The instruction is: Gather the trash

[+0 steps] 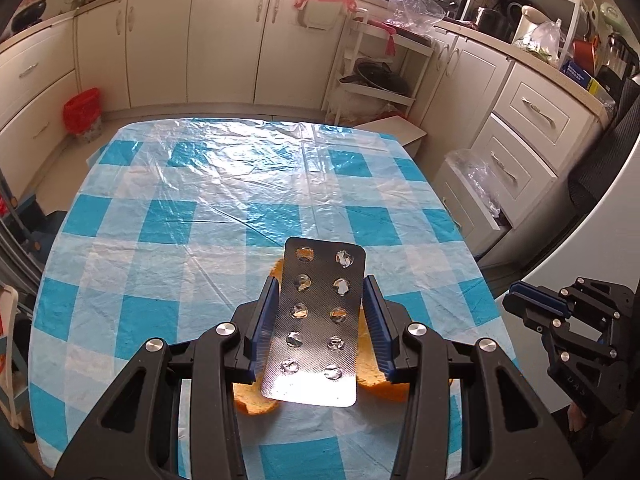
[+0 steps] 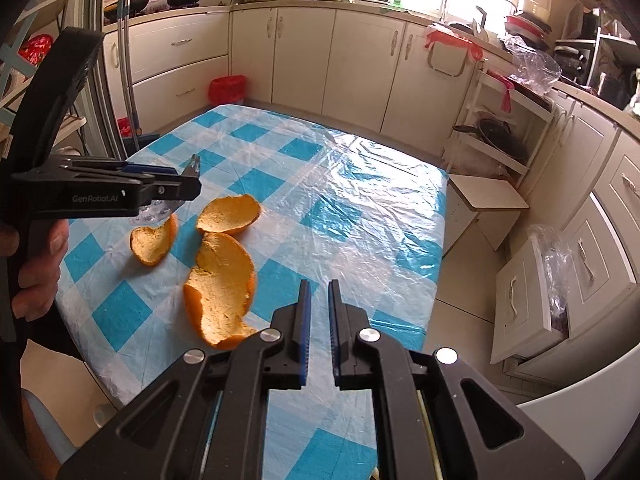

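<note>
1. While the left gripper (image 1: 320, 300) hangs above the near end of the table (image 1: 168, 208), its blue pads clamp the long edges of an empty blister pack (image 1: 318, 320), every pocket torn open, the foil sheet lifted clear of the checked cloth.
2. The right gripper (image 2: 319, 292) holds nothing; its jaws stand almost together with only a narrow slit between them, over the table's near edge.
3. Three pieces of orange peel (image 2: 222, 284) lie on the cloth, pith side up: a long one nearest the right gripper, and two smaller ones beyond it, below the left gripper.
4. A red-lined waste bin (image 1: 82, 114) stands on the floor by the cabinets past the far left corner of the table; what is inside it cannot be made out.
5. At the right, a white drawer (image 2: 528, 300) hangs open with a clear plastic bag (image 2: 556, 268) draped at its rim; the bag's contents are unclear.
6. A person's hand (image 2: 36, 264) grips the left gripper's handle.
</note>
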